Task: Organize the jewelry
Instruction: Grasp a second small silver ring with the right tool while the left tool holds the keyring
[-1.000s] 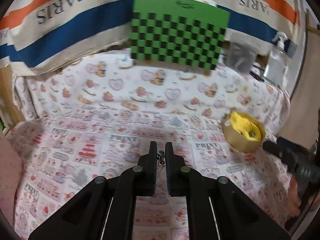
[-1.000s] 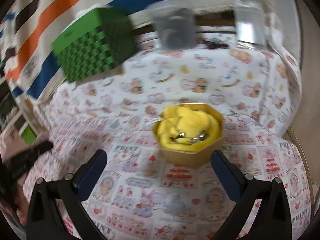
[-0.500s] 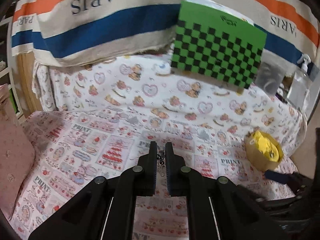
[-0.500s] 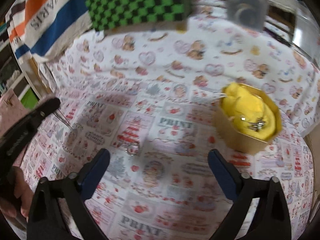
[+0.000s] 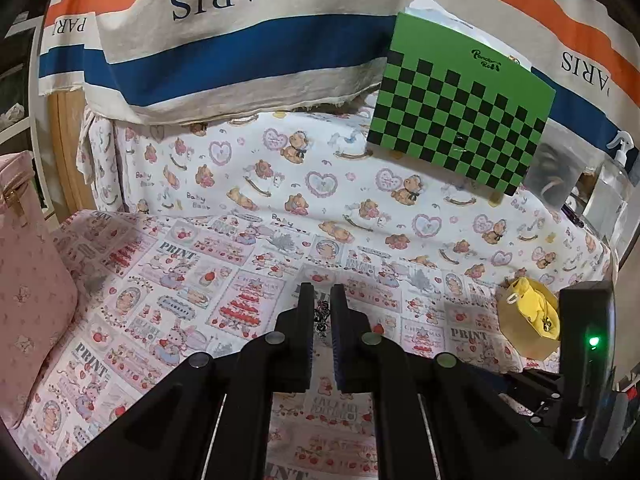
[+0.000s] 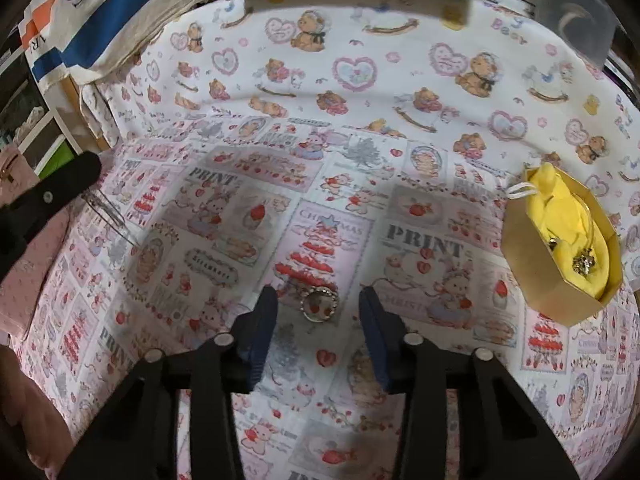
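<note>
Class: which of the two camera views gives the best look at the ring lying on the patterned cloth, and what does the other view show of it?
The right wrist view: the ring lies flat on the cloth, whole and unobstructed, between the right claw fingers, which have just been closing without touching it. The left wrist view does not show it at all.

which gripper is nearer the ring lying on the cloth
Right. The right gripper has the ring between its closing jaws, pads not yet touching. The left gripper is far off to the side, shut on a chain.
</note>
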A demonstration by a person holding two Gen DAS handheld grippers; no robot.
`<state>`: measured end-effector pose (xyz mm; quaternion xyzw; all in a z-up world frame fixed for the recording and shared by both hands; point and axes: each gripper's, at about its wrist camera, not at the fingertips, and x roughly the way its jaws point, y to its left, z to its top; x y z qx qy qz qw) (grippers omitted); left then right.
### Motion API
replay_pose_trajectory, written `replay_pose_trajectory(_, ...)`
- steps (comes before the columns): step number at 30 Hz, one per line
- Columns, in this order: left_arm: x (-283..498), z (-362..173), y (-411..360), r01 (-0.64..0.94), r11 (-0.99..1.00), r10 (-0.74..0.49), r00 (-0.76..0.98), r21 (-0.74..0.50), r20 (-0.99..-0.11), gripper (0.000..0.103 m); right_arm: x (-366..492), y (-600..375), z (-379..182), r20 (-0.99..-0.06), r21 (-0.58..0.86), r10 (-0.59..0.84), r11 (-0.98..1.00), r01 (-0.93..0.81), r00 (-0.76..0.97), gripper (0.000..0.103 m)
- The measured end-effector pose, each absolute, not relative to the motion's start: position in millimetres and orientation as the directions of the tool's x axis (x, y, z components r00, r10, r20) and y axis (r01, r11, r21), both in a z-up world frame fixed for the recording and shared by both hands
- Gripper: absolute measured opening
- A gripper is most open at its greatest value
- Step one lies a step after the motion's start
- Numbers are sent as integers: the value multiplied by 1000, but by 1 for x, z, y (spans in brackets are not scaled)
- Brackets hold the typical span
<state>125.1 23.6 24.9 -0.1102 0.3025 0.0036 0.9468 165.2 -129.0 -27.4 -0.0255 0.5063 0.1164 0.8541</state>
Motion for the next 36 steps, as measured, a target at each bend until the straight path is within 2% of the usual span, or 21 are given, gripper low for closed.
replay_pose_trajectory(10, 125, 23, 25, -77, 975, -60, 814, -209, -578, 7, 172, -128, -32, -867, 59, 158, 975, -216, 473, 19)
replay_pose_trajectory(26, 122, 27, 21, -57, 982, -53, 832, -180, -552, 7, 141, -145, -16, -847, 61, 184, 965, -254, 498, 19)
replay_pose_trajectory(32, 114, 33, 8, 7, 988, -85, 860, -155, -503, 7, 119, -159, 2, -803, 102, 246, 954, -282, 543, 19)
replay_pose_trajectory(36, 103, 41, 0, 33, 991, -87, 897, -131, -434, 7, 103, -169, 23, -749, 107, 271, 950, -293, 605, 19)
